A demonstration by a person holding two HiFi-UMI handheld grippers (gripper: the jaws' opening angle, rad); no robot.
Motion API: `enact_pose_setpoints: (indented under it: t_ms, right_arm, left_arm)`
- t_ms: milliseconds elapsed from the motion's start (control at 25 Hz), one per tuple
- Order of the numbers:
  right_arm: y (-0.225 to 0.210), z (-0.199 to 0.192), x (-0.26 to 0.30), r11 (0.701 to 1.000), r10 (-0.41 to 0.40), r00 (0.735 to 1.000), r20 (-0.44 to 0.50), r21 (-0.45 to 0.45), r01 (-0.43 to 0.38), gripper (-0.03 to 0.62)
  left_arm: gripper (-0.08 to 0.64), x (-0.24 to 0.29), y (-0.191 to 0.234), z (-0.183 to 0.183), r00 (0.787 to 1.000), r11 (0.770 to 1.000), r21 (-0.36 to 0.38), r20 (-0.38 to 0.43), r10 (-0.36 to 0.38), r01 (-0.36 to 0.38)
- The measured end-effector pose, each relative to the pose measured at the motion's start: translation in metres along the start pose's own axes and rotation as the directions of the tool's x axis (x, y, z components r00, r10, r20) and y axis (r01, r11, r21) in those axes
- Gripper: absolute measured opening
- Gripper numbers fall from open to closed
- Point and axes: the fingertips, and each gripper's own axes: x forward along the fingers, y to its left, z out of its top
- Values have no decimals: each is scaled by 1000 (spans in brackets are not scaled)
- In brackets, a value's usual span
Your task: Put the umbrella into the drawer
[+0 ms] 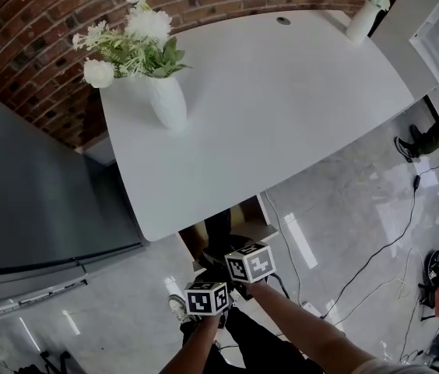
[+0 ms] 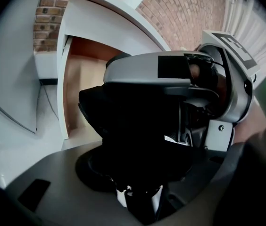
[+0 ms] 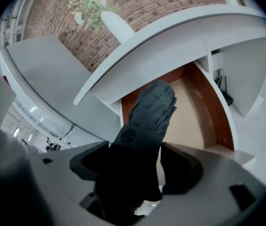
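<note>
Both the left gripper (image 2: 137,164) and right gripper (image 3: 135,168) clamp the folded black fabric umbrella (image 3: 149,112), jaws held wide by its bulk, tip aimed at the open wood-lined drawer (image 3: 196,112), so, I judge, feed it in tip-first, level and centred.

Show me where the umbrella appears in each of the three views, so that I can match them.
Head view: the umbrella is a dark shape at bottom centre, under the table edge.
Left gripper view: a black mass filling the centre.
Right gripper view: centre, grey folded cloth, pointing into the drawer.
Shared landmark: the open drawer's brown inside.
</note>
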Motion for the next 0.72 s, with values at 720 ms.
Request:
enact_pose_setpoints:
  t_ms: [720]
  right_arm:
    - [-11,19,-17,998,-52,996,79,-20,54,316]
  left_arm:
    - [227,1,30,7,997,992,-100,-31,71,-74]
